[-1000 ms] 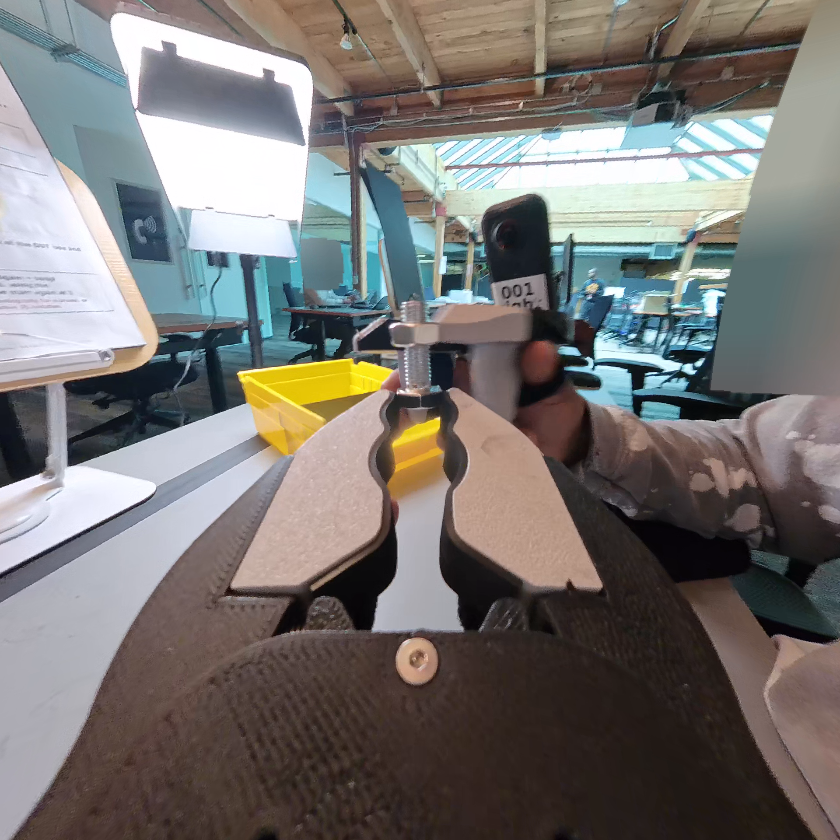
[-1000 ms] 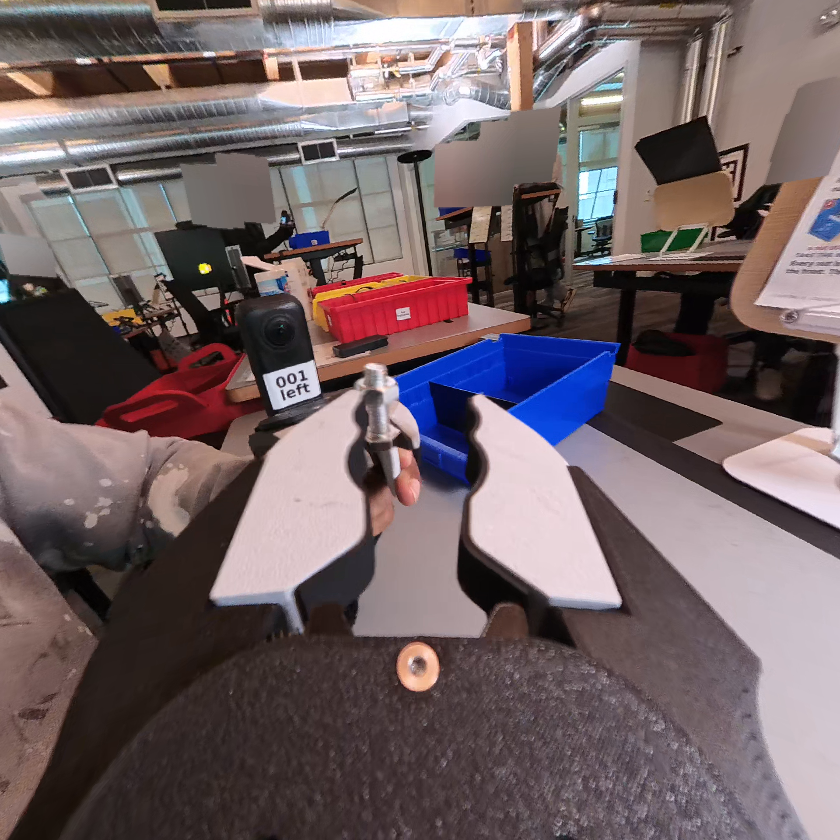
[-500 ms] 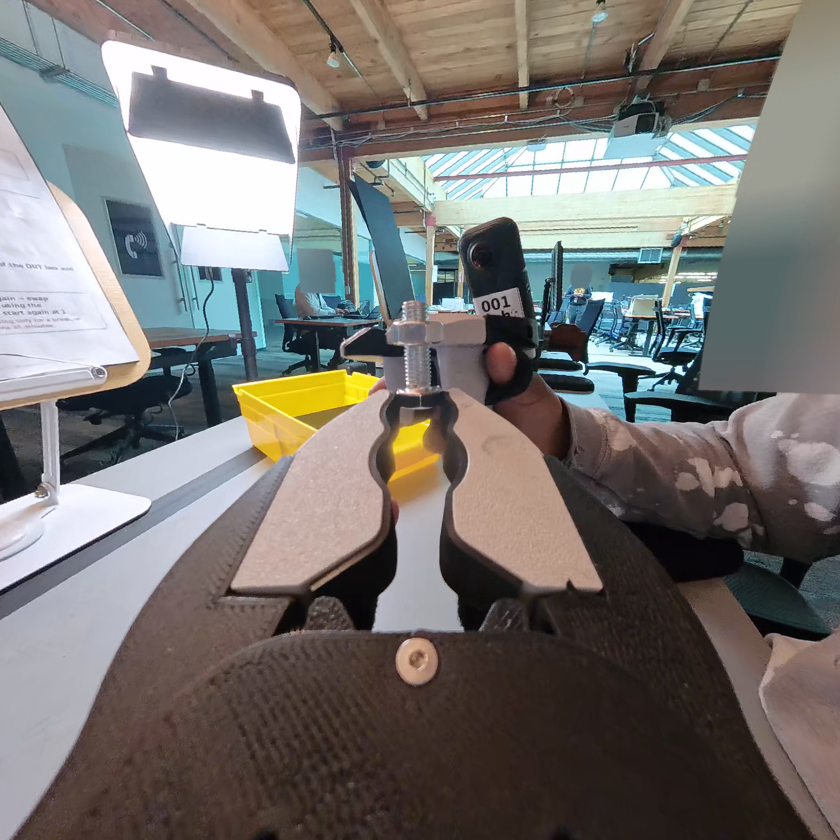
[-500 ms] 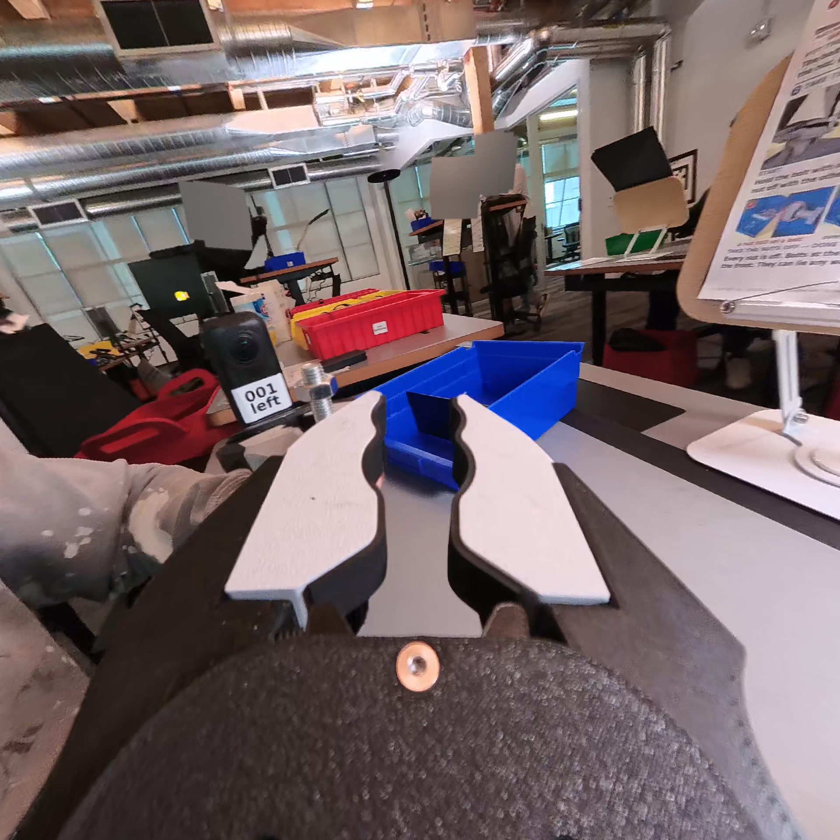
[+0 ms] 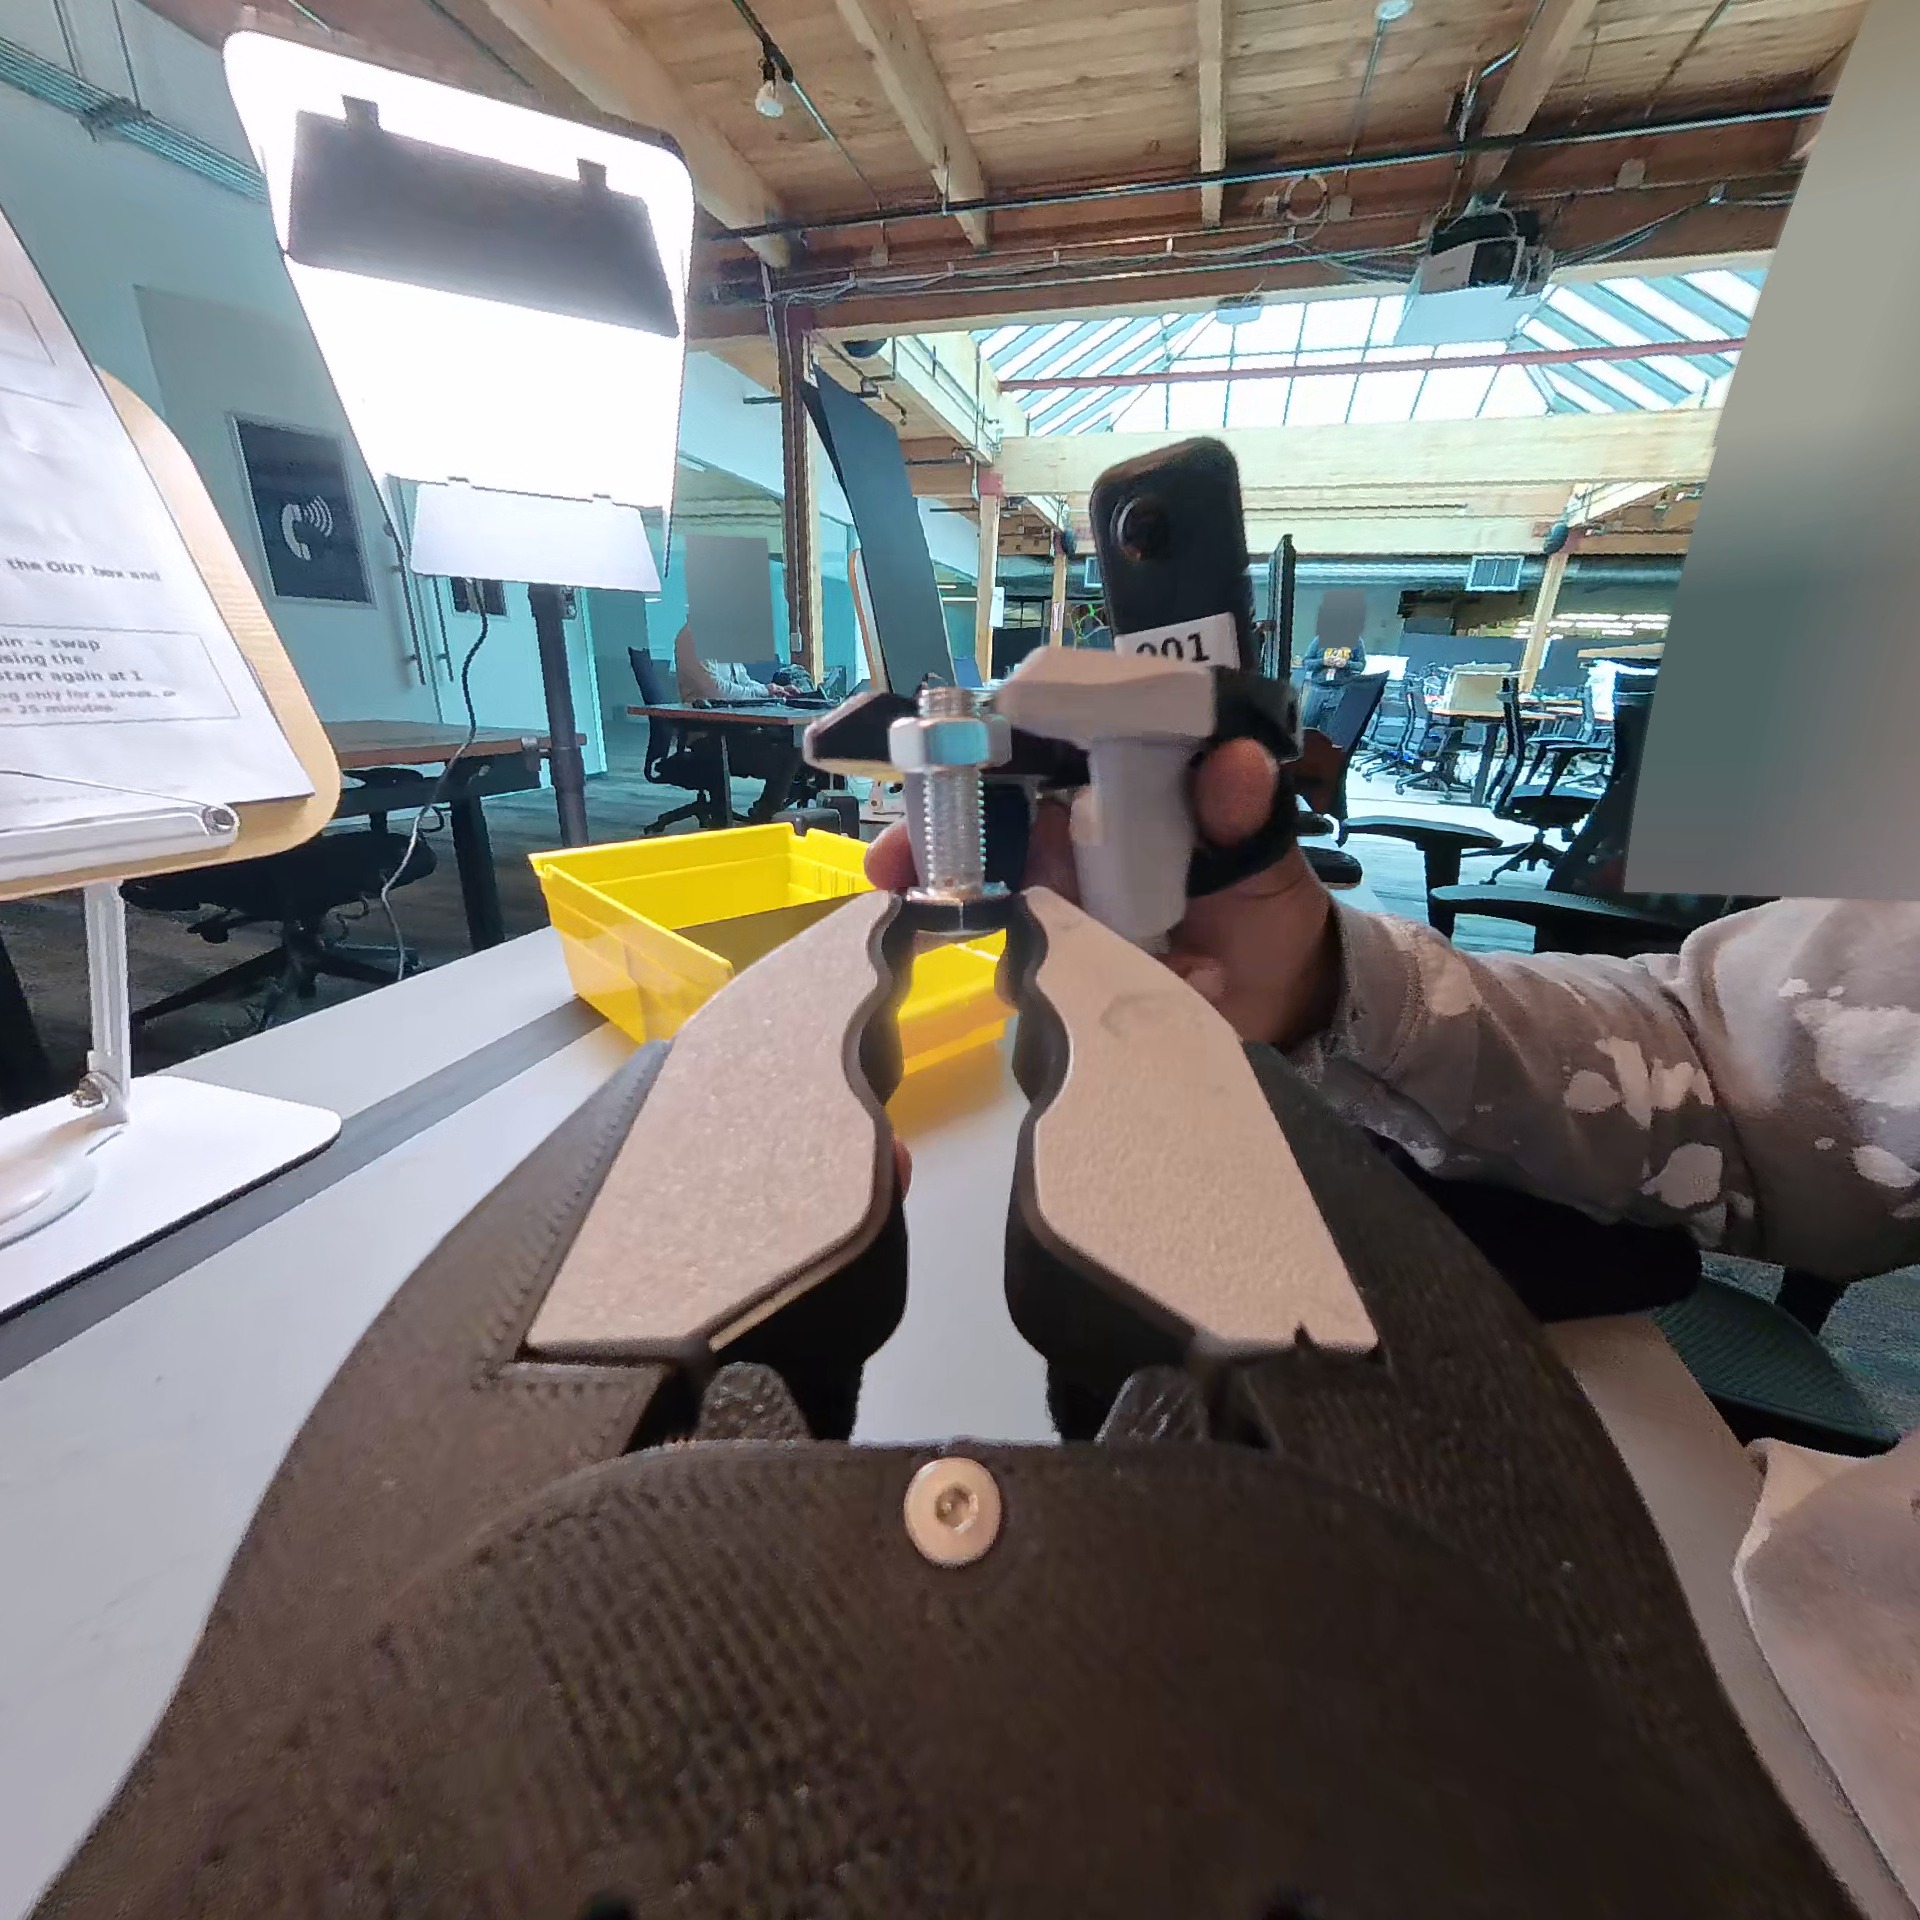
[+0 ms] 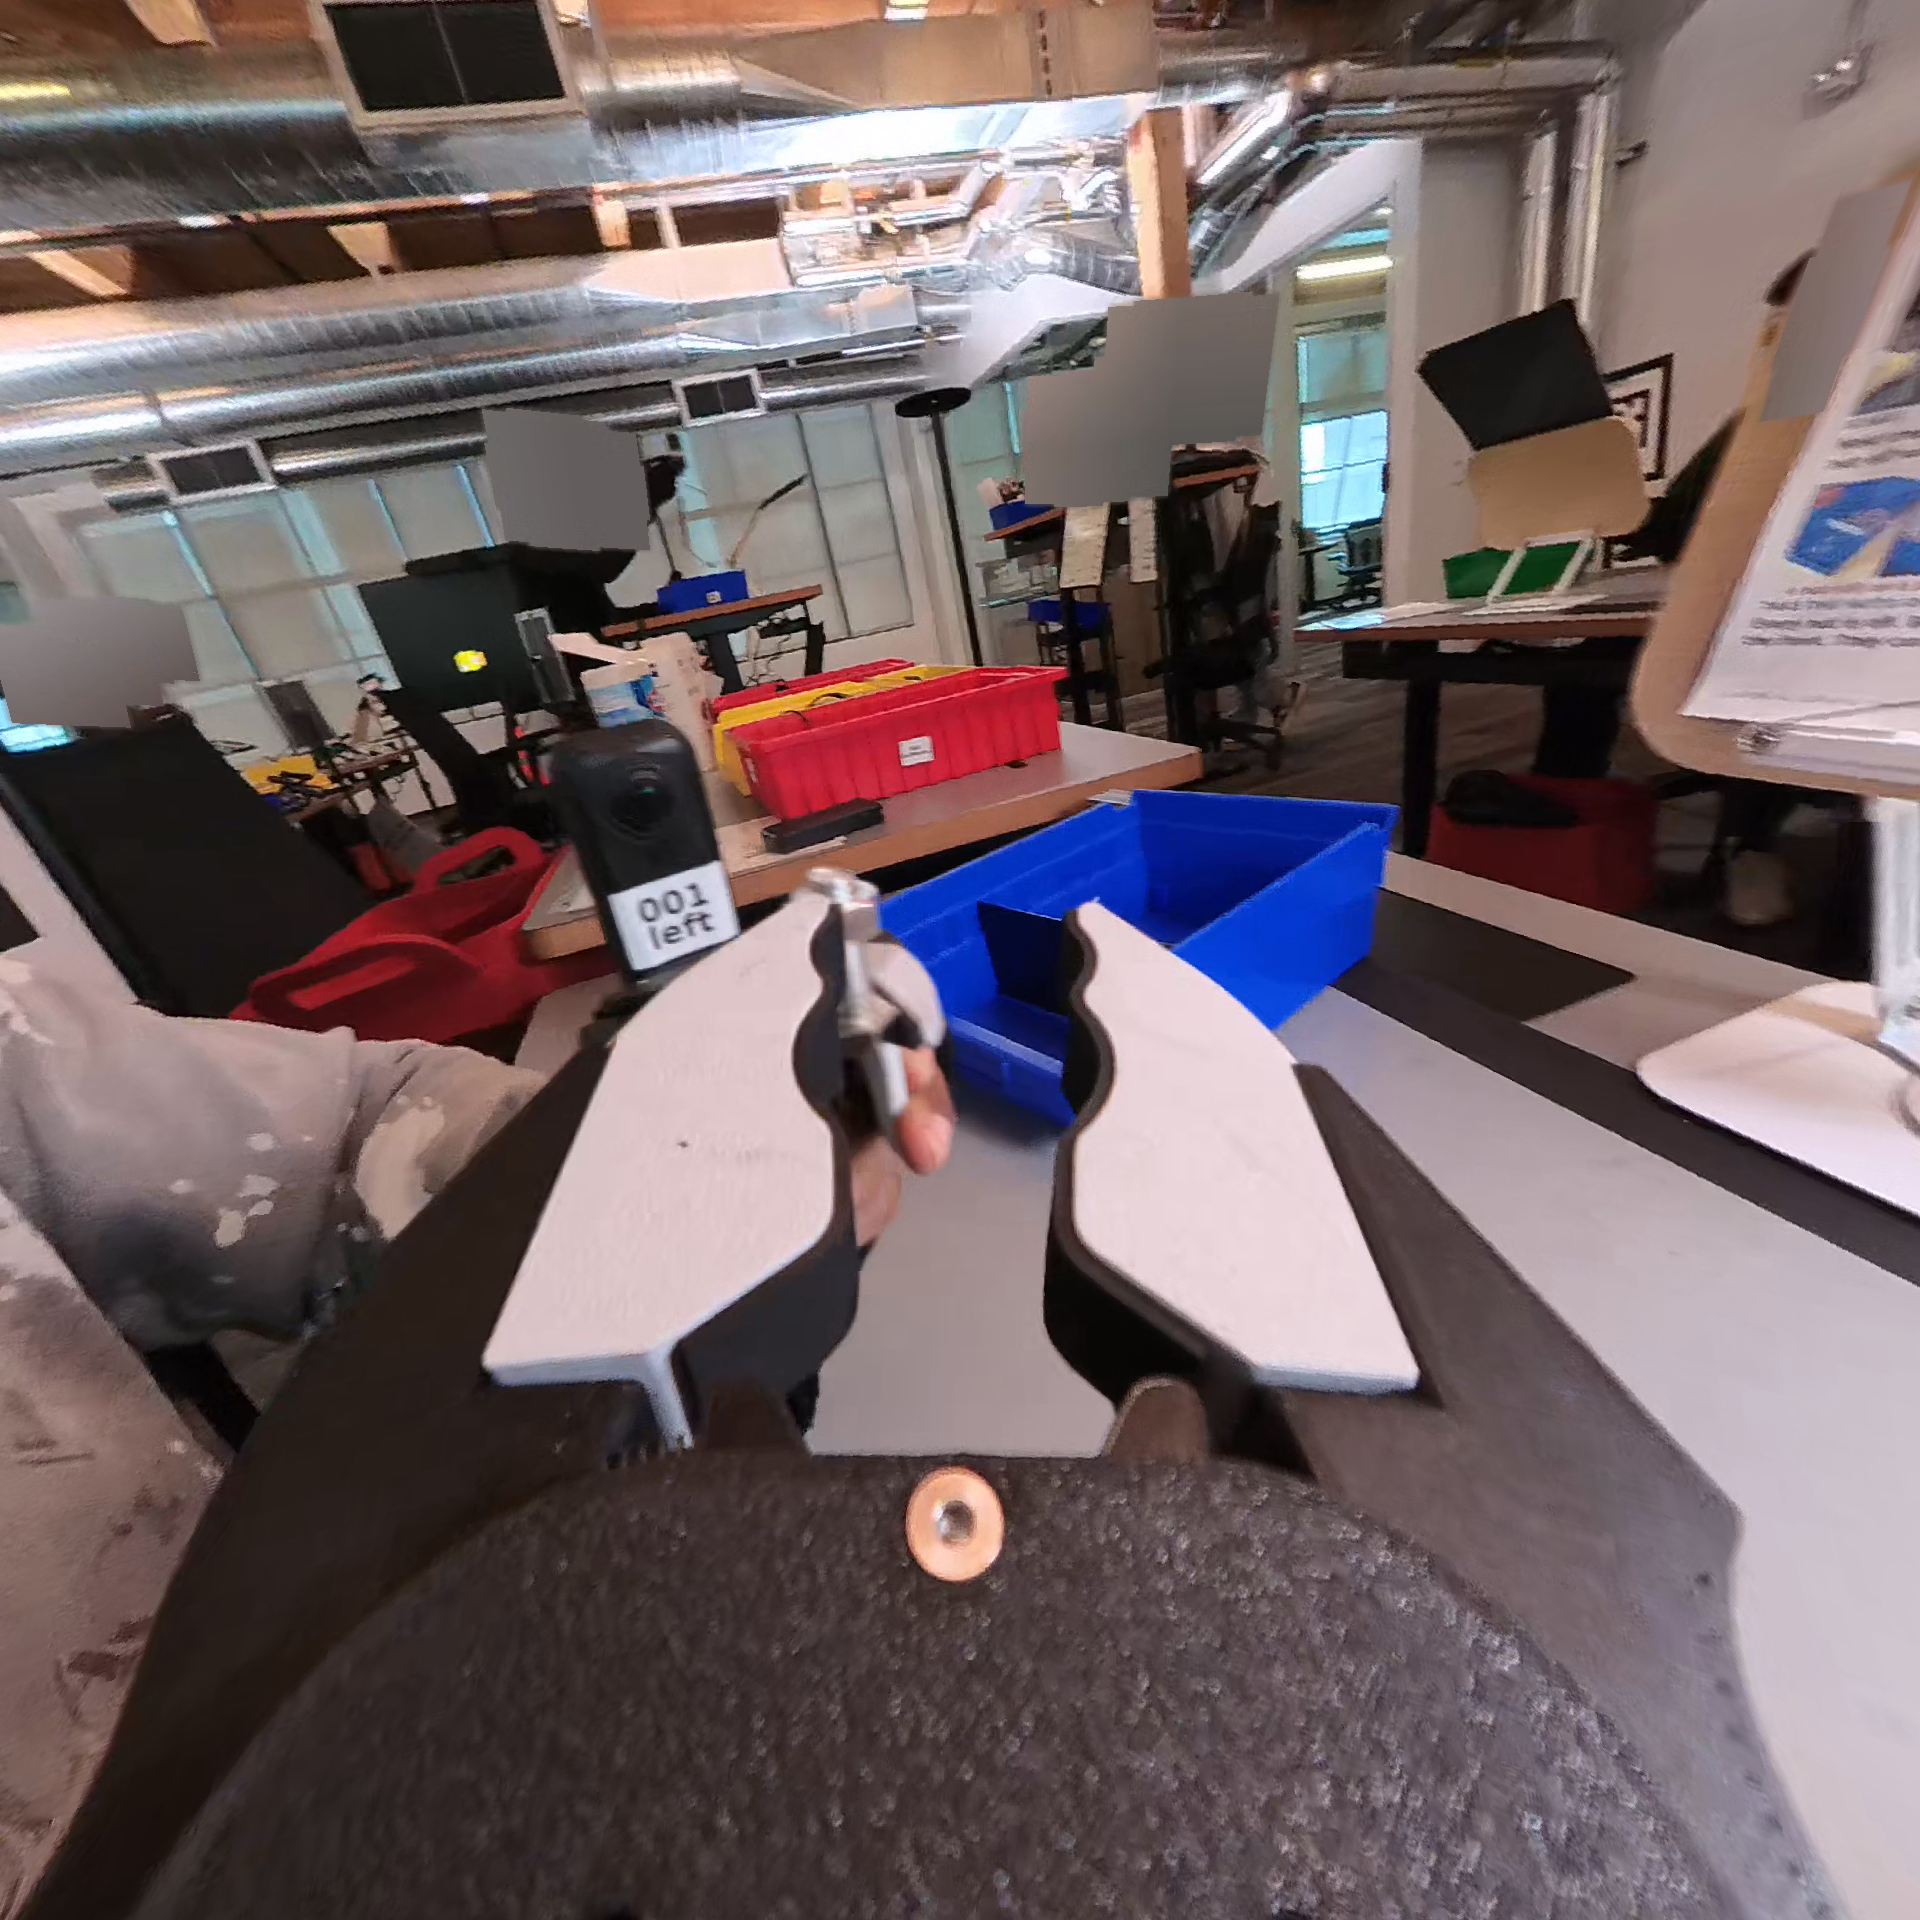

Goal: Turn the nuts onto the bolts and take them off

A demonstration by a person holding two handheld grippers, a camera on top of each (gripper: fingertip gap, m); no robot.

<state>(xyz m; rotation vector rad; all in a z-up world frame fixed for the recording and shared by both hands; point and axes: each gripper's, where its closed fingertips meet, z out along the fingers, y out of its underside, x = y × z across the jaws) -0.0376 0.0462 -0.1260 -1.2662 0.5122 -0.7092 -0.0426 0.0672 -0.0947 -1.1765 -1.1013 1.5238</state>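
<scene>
The left tongs are closed on the hexagonal head of a bolt, and they hold it at their very tips. The bolt stands upright above the tips with its threaded end up. A nut sits near the top of the thread, and a short piece of thread shows above it.

The right tongs are seen from the left wrist view behind the bolt, at the height of the nut. One white finger lies just to the right of the nut, and a dark part shows on its left side. From this view I cannot tell if the fingers press the nut. In the right wrist view the right tongs have a clear gap between the two fingers, so they are open. The bolt appears there close to the inner edge of the left finger, a little blurred, and nothing lies between the tips.

A hand in a spotted grey sleeve holds the right tongs. Both tongs are raised above the grey bench. On the bench a yellow bin stands behind the left tongs, and a blue bin stands behind the right tongs. A paper holder on a white base stands at the edge of the bench.
</scene>
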